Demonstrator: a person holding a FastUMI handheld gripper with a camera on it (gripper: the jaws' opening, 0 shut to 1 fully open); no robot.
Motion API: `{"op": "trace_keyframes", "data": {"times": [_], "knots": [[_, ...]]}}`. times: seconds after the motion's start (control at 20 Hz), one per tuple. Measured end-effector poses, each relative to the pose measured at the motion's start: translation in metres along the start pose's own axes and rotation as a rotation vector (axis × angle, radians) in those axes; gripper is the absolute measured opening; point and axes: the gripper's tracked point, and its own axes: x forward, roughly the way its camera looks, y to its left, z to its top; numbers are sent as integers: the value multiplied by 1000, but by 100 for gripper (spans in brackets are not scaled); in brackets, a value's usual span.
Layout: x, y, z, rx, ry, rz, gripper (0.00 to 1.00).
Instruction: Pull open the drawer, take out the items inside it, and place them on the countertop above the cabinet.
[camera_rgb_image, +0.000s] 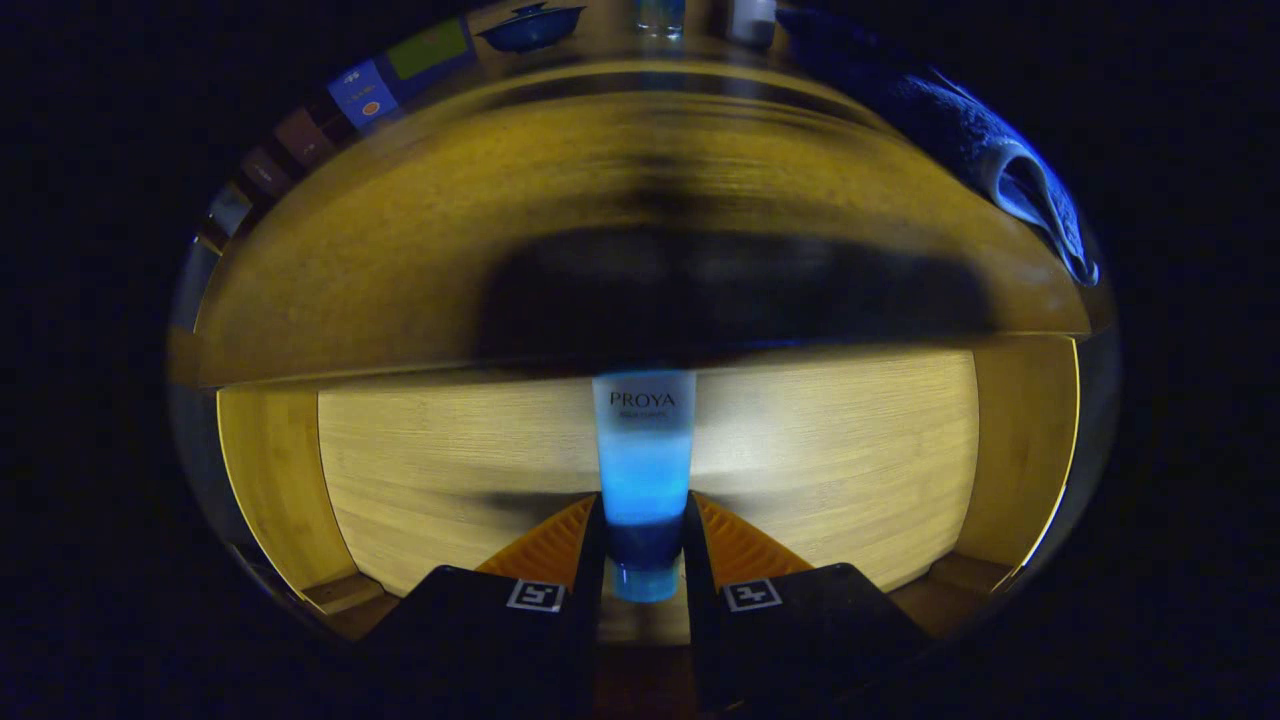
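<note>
Gripper view: looked forward and down into the open drawer (300, 480) from above.
Gripper (645, 540): both fingers pressed against the sides of a tube (643, 470), one on each flank near its cap end, jaws narrowed to the tube's width.
Tube: a translucent, bluish squeeze tube, cap end nearest the camera between the fingers, flat crimped end pointing away; printed lettering near the far end. Whether it rested on the drawer floor or was lifted clear could not be told.
Drawer: pale wooden floor, brightly lit, with darker wooden walls to either side; the tube sat over the middle of it.
Countertop (400, 250): wooden surface just beyond the drawer's far edge, crossed by a broad dark shadow.
Towel (1010, 170): a bluish cloth lay on the countertop's right side, well apart from the tube.
Far items: a dark lidded bowl (530, 28) and a glass (660, 15) stood at the countertop's back edge; coloured boxes (400, 70) lined the left.
</note>
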Motion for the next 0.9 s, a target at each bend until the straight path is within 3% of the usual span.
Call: {"op": "trace_keyframes", "data": {"times": [0.5, 0.75, 0.9], "knots": [[-71, -15, 26, -1, -202, 110, 43], [-130, -5, 85, -8, -386, 171, 42], [-141, -3, 139, -43, -463, 148, 42]]}}
